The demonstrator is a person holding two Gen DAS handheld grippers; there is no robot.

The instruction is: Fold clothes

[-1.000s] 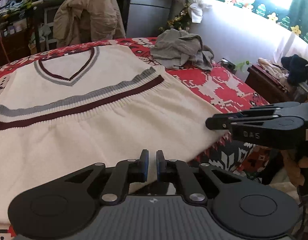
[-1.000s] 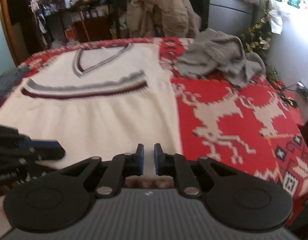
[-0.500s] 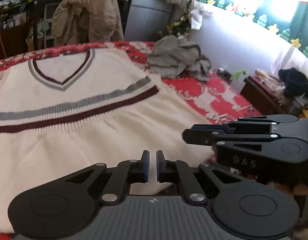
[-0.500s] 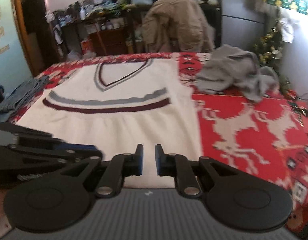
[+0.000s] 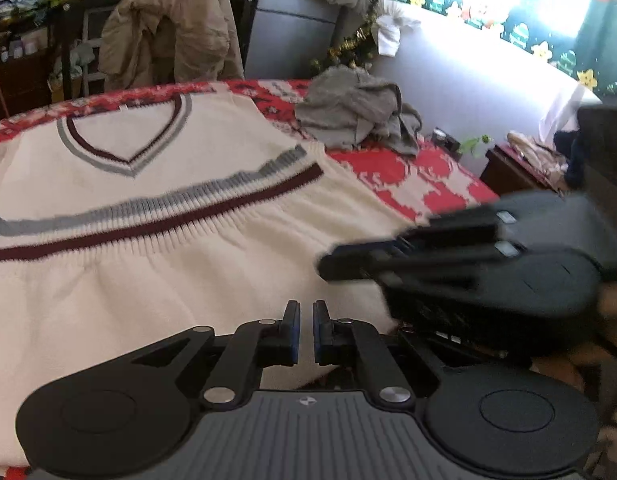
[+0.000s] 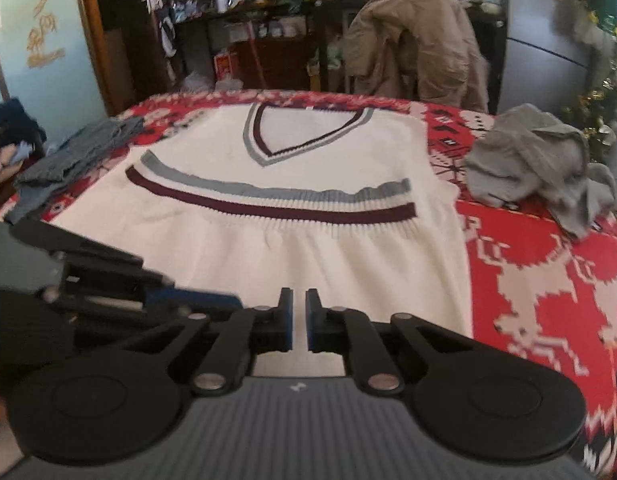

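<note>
Vest (image 6: 292, 248): cream knit, V-neck, grey and maroon bands; lies flat on the red patterned cover (image 6: 548, 280), neck away from the grippers, hem nearest them.
Left gripper (image 5: 305, 332): jaws nearly together, a narrow gap between them, nothing held; above the hem.
Right gripper (image 6: 299, 320): jaws likewise nearly closed and empty, just beside the left one at the hem.
Grey garment (image 6: 536, 172): crumpled, right of the vest.
Denim (image 6: 72, 156): left of the vest.
Tan jacket (image 6: 416, 48): draped behind.

Vest (image 6: 292, 240) flat on bedspread (image 6: 548, 288), crumpled garment (image 6: 536, 168) right, jacket (image 6: 416, 44) behind
</note>
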